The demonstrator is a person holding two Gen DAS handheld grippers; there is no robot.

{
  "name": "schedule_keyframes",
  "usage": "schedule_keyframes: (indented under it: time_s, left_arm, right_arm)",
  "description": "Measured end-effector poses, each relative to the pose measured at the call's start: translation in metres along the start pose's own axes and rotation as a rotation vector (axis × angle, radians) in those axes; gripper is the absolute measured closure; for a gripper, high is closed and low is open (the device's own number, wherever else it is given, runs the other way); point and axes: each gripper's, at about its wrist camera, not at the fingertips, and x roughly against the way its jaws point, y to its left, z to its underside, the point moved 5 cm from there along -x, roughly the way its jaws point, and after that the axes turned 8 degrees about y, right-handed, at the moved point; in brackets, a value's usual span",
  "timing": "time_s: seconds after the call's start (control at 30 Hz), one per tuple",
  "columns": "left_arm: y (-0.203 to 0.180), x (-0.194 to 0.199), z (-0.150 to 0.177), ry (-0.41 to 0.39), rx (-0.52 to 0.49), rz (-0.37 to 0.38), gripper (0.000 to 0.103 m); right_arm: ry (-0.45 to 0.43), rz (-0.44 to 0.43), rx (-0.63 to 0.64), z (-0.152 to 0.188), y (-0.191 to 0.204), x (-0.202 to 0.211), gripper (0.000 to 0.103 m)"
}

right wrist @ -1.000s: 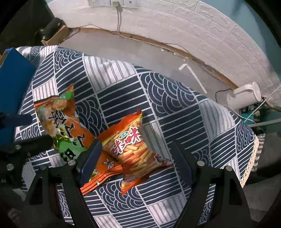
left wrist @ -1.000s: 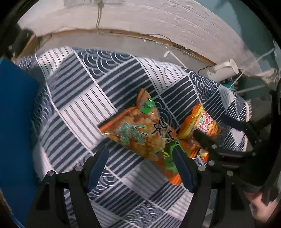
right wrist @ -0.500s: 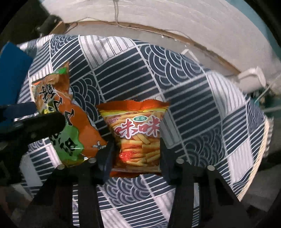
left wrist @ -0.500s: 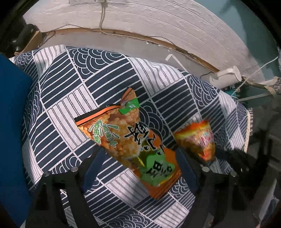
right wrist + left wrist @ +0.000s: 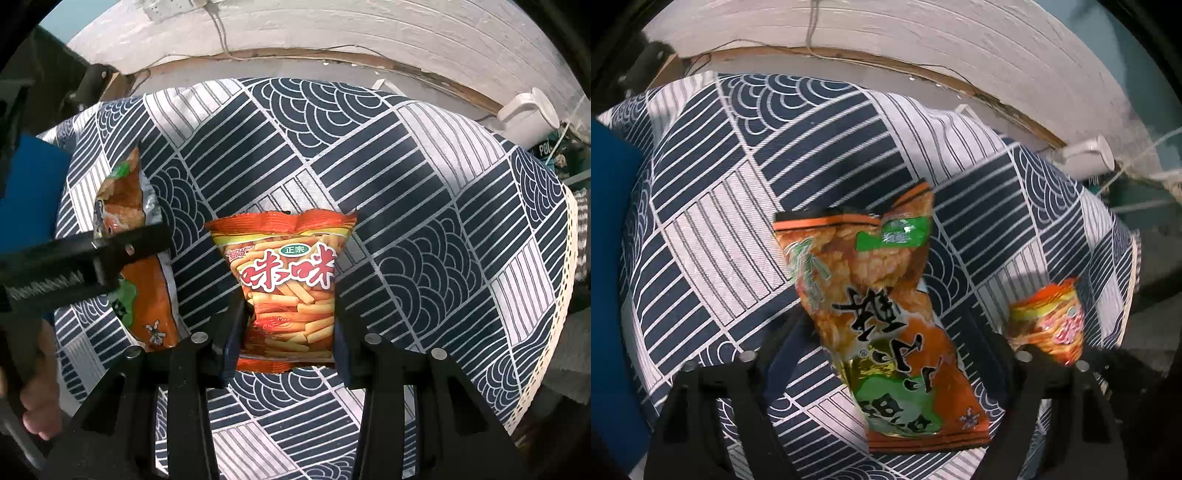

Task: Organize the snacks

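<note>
We are early in the job: both snacks are only being gripped, and no sorting spot is certain. Our right gripper (image 5: 286, 332) is clamped on the red bag (image 5: 290, 288), which sits between its fingers. Our left gripper (image 5: 886, 350), jaws just closing, straddles the orange-and-green bag (image 5: 882, 317); the left view leaves contact unclear. Only the right view shows a left finger (image 5: 110, 251) against that bag and a hand (image 5: 37, 406) below it.
</note>
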Motion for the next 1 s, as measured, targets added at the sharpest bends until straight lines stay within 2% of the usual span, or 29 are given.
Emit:
schedule_keyframes:
  time_s: [0.13, 0.23, 0.5, 0.73, 1.0]
  left_arm:
    - [-0.003, 0.001, 0.004, -0.007, -0.041, 0.004, 0.047]
    - [-0.008, 0.002, 0.005, -0.014, -0.088, -0.011, 0.052]
    - [-0.017, 0.011, 0.015, -0.025, -0.169, -0.039, 0.056]
    - [-0.025, 0.047, 0.029, -0.107, -0.265, -0.081, 0.056]
    - [-0.012, 0.092, 0.053, -0.174, -0.318, -0.103, 0.056]
  right_arm:
    - [-0.009, -0.014, -0.009, 0.002, 0.004, 0.005, 0.062]
    - [-0.011, -0.014, -0.008, 0.001, 0.005, 0.006, 0.062]
    - [-0.032, -0.013, 0.004, 0.007, 0.012, 0.021, 0.062]
    - [-0.066, -0.004, 0.012, 0.018, 0.026, 0.042, 0.062]
    - [-0.121, 0.034, 0.023, 0.031, 0.047, 0.075, 0.062]
